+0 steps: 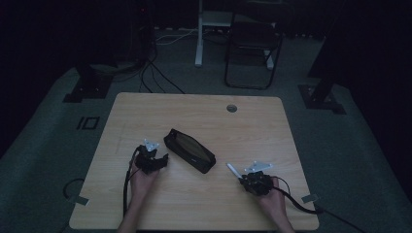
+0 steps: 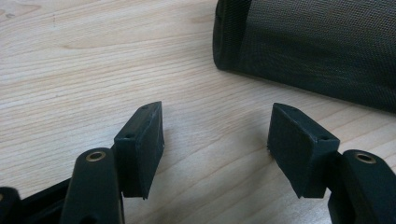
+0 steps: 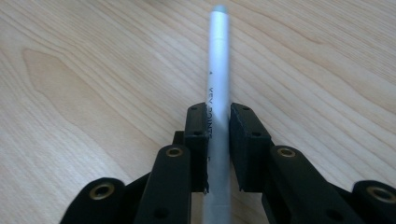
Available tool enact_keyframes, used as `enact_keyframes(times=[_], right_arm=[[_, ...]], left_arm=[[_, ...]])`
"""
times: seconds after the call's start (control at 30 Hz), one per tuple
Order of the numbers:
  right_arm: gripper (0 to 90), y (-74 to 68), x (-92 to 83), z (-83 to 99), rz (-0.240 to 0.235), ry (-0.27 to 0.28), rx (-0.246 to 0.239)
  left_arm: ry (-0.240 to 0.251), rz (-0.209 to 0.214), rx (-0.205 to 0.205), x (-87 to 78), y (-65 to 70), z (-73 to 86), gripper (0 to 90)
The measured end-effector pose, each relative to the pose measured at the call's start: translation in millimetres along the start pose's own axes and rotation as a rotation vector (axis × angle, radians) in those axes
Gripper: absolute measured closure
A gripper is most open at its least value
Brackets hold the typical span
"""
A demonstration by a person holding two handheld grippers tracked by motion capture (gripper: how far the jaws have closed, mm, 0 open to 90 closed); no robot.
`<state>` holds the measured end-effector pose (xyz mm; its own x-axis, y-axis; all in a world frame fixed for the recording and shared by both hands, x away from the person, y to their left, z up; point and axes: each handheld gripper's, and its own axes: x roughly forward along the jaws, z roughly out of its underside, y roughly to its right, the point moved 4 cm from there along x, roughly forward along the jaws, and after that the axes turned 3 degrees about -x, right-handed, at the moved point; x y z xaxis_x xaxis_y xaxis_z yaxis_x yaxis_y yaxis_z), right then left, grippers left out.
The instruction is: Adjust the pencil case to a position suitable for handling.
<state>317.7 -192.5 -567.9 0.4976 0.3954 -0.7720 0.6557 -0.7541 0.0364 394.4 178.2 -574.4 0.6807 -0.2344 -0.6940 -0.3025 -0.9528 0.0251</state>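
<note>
My left gripper (image 1: 158,158) rests on the wooden bench (image 1: 204,208), its fingers (image 2: 140,149) spread wide with nothing between them. Just ahead of them lies a black mesh pouch (image 2: 322,51), near but not touching; from the high view it sits slantwise near the middle of the bench, between my two hands, closer to the left one. My right gripper (image 3: 218,144) is closed on a silver pen (image 3: 218,70), the fingers (image 3: 247,144) pressing both sides of its barrel, which runs straight out past them over the bench. From above, the pen pokes out toward the pouch, well short of it. My right hand (image 1: 272,201) sits near the bench's front edge
</note>
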Motion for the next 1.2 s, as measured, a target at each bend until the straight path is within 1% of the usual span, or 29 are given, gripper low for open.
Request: enact_keyframes(times=[0.07,0.17,0.23,0.33,0.37,0.5,0.57,0.6,0.73,0.87,0.93,1.03,1.07,1.2], right_arm=[[77.8,1.1,-0.2,0.4,0.000,0.001,0.002],[77.9,6.4,-1.3,2.0,0.003,-0.001,0.017],[78.2,7.1,-1.6,2.2,0.004,-0.003,0.017],[78.4,7.6,-1.6,2.1,0.002,-0.004,0.011],[78.4,7.7,-1.6,2.1,0.000,-0.005,0.009],[78.4,8.1,-1.6,1.9,-0.003,-0.006,0.003],[78.4,8.0,-1.6,2.0,-0.002,-0.006,0.004],[78.5,7.9,-1.6,2.0,-0.002,-0.006,0.004],[78.5,8.2,-1.6,1.8,-0.004,-0.007,-0.001],[78.5,8.6,-1.6,1.7,-0.007,-0.008,-0.004],[78.5,8.9,-1.4,1.5,-0.009,-0.008,-0.007],[78.5,9.3,-1.3,1.3,-0.013,-0.009,-0.009],[78.6,9.2,-1.3,1.3,-0.013,-0.009,-0.009],[78.6,8.8,-1.6,1.6,-0.011,-0.010,-0.012]], left_arm=[[-0.004,-0.003,-0.002,-0.4,-0.6,-0.1,36.7],[-0.022,-0.006,-0.025,-2.6,-2.7,-1.6,38.4],[-0.015,0.002,-0.031,-5.5,-4.1,-4.1,38.4],[0.022,0.007,-0.029,-13.7,-5.2,-11.8,38.3],[0.044,0.018,-0.029,-17.7,-5.3,-16.2,38.3],[0.101,0.032,-0.032,-27.5,-6.7,-32.4,38.4],[0.116,0.022,-0.025,-29.8,-8.5,-42.0,39.0],[0.121,0.022,-0.024,-30.1,-9.4,-47.9,40.2],[0.140,0.023,-0.022,-27.6,-11.9,-62.3,41.6],[0.135,0.043,-0.046,-21.4,-14.4,-71.1,42.1],[0.129,0.060,-0.057,-17.9,-14.1,-73.2,42.6],[0.118,0.069,-0.050,-14.3,-12.8,-73.9,42.6],[0.116,0.111,-0.040,-10.7,-9.5,-73.4,42.6],[0.105,0.173,-0.023,-7.1,-2.9,-70.0,41.4]])
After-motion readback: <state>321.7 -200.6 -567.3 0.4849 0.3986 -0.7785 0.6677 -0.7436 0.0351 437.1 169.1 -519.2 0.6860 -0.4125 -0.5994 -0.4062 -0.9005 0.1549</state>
